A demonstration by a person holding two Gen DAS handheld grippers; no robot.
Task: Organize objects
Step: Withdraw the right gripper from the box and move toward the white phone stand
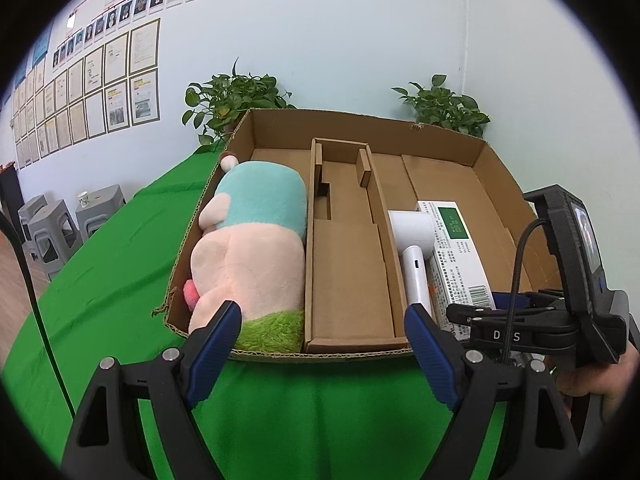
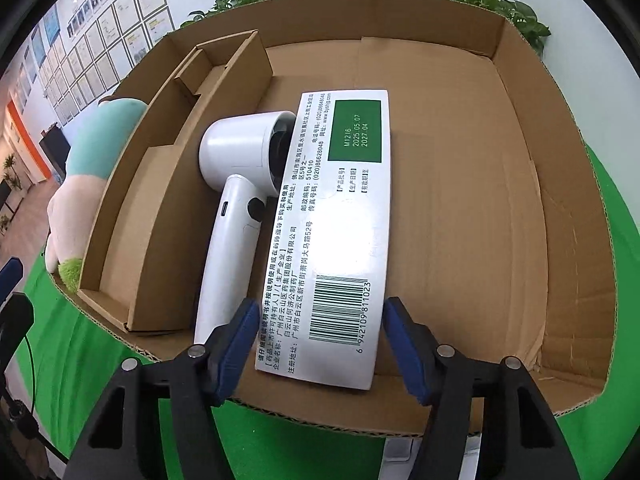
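Two grippers hang at the near edge of a shallow cardboard tray (image 2: 520, 128) on a green tabletop (image 1: 120, 264). In the tray's right compartment a long white medicine box (image 2: 340, 216) lies flat, its long axis running from the near edge toward the far wall. A white hair dryer (image 2: 236, 208) lies just beside it on the left, handle pointing at the near edge, apparently touching the box. The right gripper (image 2: 320, 344) is the nearer one: its blue pads stand apart, one on each side of the box's near end, clasping nothing. A straight squeeze across the box's width looks like the natural next move. The left gripper (image 1: 320, 344) is spread wide and empty before the bare middle compartment. A plush toy (image 1: 252, 248) fills the left compartment lengthwise.
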